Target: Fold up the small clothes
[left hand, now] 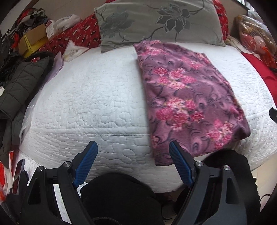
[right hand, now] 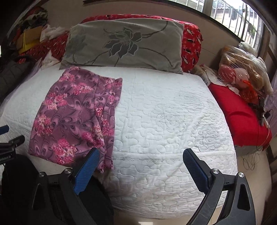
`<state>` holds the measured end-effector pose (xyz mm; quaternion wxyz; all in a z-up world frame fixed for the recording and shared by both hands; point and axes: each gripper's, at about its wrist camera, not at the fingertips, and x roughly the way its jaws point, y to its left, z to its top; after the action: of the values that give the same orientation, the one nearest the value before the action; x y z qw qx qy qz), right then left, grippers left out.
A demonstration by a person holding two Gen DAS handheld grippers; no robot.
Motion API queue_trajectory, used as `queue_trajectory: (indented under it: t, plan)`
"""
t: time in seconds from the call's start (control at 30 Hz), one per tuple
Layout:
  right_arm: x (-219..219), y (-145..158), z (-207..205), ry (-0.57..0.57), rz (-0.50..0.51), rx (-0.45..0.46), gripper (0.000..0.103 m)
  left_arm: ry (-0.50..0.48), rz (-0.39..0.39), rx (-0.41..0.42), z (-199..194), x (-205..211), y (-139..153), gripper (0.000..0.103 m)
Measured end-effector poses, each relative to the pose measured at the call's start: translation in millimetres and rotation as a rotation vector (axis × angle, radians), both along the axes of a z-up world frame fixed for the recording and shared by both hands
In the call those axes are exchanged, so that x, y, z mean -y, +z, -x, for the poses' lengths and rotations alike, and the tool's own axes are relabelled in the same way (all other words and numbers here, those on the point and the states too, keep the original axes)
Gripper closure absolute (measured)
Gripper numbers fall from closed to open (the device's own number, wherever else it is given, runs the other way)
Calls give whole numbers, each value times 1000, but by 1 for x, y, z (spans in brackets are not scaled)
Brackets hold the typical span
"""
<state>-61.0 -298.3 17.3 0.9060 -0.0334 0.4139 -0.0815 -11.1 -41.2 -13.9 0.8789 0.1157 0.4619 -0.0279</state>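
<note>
Far left, beside the bed: a dark quilted jacket (left hand: 19,90) heaped against cardboard boxes (left hand: 32,41) and loose clutter. Head of the bed: one grey pillow with a dark flower print (left hand: 155,22), backed by red patterned bedding (left hand: 76,34). Centre: white quilted bedspread (left hand: 97,97), largely bare. On it, toward the near edge, one purple floral garment (left hand: 188,97), lying flat as a long, roughly rectangular panel, its near end draping slightly over the bed's edge; a lengthwise doubled layer shows along its right side in the right wrist view. Folding appears partly done; at least one crosswise fold likely remains. Left gripper (left hand: 133,152): fingers wide, nothing between them, hanging just short of the garment's near end. Right gripper (right hand: 141,161): fingers wide, empty, just off the garment's near right corner. Far right: red sheet (right hand: 238,110) bearing plastic-wrapped bundles (right hand: 242,69), beneath a barred window (right hand: 233,15).
</note>
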Motion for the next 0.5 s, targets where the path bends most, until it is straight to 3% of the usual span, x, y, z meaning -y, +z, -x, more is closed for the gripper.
queue_trajectory:
  t: [0.5]
  plan:
    - [-5, 8, 13, 8, 5, 45, 5, -67, 46, 38, 18, 15, 18, 18]
